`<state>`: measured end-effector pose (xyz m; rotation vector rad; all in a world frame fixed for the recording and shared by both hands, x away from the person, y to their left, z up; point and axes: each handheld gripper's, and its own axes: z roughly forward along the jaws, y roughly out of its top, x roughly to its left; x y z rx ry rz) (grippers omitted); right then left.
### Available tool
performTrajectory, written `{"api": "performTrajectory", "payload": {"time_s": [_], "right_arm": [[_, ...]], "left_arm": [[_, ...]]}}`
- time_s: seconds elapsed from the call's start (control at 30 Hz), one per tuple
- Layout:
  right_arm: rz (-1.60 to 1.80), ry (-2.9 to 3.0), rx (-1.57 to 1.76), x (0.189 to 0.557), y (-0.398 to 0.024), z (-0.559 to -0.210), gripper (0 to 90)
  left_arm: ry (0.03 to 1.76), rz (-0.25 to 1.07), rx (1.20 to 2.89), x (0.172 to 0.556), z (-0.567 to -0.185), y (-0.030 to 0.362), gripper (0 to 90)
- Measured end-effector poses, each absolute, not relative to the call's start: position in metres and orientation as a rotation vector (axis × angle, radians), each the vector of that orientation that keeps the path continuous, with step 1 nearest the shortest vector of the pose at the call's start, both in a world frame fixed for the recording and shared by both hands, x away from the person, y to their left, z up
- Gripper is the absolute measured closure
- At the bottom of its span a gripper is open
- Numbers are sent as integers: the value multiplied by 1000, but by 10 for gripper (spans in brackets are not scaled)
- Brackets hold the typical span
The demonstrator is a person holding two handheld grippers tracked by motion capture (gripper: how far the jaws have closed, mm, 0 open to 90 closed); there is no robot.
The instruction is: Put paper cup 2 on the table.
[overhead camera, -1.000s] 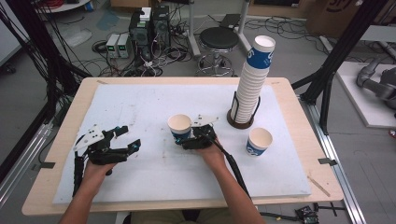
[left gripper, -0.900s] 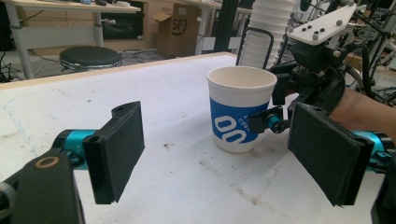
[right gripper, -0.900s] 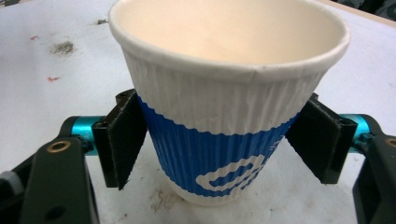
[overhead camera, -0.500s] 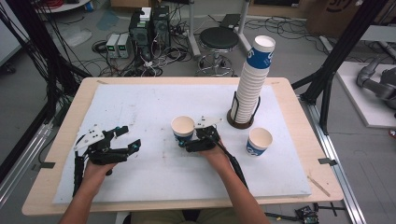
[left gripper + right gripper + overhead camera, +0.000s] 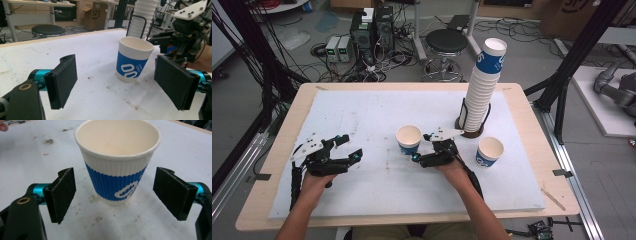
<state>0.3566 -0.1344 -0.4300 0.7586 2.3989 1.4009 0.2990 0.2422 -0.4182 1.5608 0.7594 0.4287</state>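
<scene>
I see both hand-held grippers spread apart: right [image 5: 113,195] flanks the cup [image 5: 117,160], left [image 5: 122,85] empty. The cup's blue band logo is unreadable; a box [image 5: 94,15] reads "SF".

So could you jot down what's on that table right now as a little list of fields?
surface: white mat on a wooden table
near cup: blue-and-white paper cup, upright, empty
second cup: same kind, upright, to the right
cup stack: tall stack in a black holder
right gripper: open, jaws either side of the near cup, not touching
left gripper: open, apart from the cups
</scene>
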Motion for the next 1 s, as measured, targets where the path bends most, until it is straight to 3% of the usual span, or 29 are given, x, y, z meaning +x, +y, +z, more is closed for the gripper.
{"api": "performTrajectory", "payload": {"time_s": [1.0], "right_arm": [[1534,2106,729,286,-266,-377,188]], "left_arm": [[714,425,1523,297,-413,234,186]]}}
